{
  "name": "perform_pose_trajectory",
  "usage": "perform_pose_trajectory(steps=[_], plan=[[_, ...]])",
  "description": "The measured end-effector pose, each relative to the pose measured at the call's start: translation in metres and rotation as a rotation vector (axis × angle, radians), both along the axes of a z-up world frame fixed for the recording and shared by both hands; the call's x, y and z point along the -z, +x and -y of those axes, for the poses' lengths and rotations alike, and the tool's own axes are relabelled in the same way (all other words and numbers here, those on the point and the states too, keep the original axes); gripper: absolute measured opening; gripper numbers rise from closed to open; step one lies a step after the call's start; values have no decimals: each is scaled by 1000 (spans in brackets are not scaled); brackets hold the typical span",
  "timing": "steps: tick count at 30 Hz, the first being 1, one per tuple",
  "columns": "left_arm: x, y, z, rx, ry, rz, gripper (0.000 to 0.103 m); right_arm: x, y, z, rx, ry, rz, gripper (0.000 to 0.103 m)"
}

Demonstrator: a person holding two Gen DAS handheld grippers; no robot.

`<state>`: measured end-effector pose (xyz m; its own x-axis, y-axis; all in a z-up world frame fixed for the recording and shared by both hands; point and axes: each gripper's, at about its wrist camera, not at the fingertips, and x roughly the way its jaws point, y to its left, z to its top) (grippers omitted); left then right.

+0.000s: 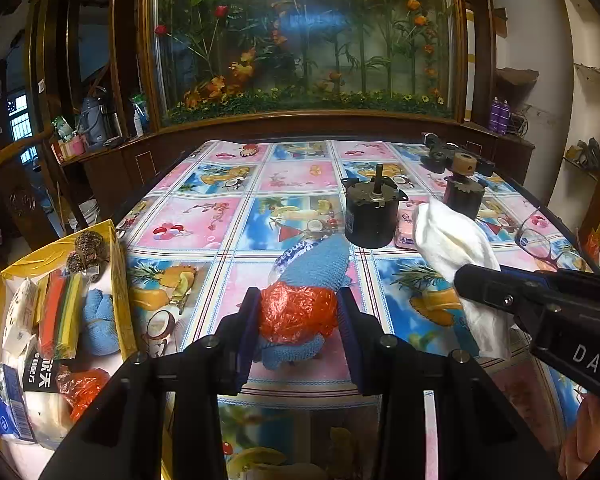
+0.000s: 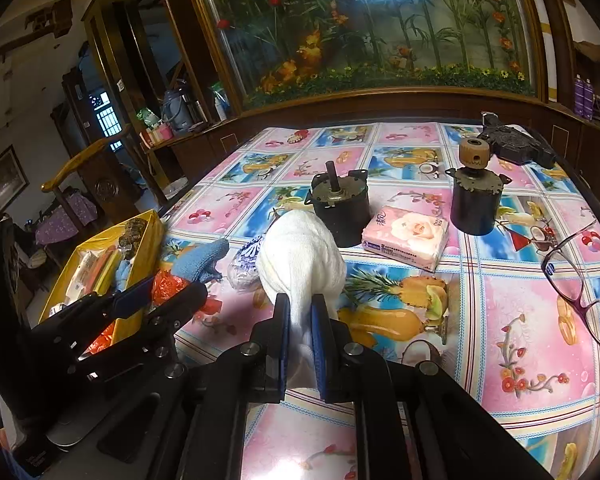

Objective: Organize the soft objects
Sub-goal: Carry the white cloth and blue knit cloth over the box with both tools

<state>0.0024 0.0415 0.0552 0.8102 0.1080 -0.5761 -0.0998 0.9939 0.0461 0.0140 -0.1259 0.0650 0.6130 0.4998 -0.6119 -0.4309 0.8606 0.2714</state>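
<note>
My left gripper (image 1: 298, 297) is shut on a crumpled orange plastic bag (image 1: 296, 314), just above a blue knitted cloth (image 1: 322, 264) that lies on the table. A clear wrapper with blue print (image 1: 290, 258) lies against the cloth. My right gripper (image 2: 300, 300) is shut on a white cloth (image 2: 300, 260), which bulges up ahead of its fingers. In the left wrist view the right gripper (image 1: 466, 278) comes in from the right with the white cloth (image 1: 448, 236). In the right wrist view the left gripper (image 2: 140, 300) sits at the left with the orange bag (image 2: 168, 284).
A yellow box (image 1: 118, 280) at the table's left edge holds sponges, a blue cloth, tissue packs and an orange bag. Two black motors (image 2: 340, 208) (image 2: 476, 200), a pink tissue pack (image 2: 406, 236) and glasses (image 2: 580, 280) lie on the fruit-print tablecloth (image 2: 520, 340).
</note>
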Motion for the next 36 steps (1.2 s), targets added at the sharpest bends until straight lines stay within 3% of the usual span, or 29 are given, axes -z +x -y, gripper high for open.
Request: perform_pose_trajectory(steps=[19,24,30,36], plan=[[1,2,-3,3,-25,-12,37,7,9,3,13,-5,-37,11],[-2,-2,-9,-15,-49,4,37,2,4,3,4,8,-5,11],[-13,-23,-26,-30,-91,10,37,5,3,-7,22,-27,6,11],[-32,-52,-72,-85,-162,24,37,-1,-7,-32,-36,32,-12,11]])
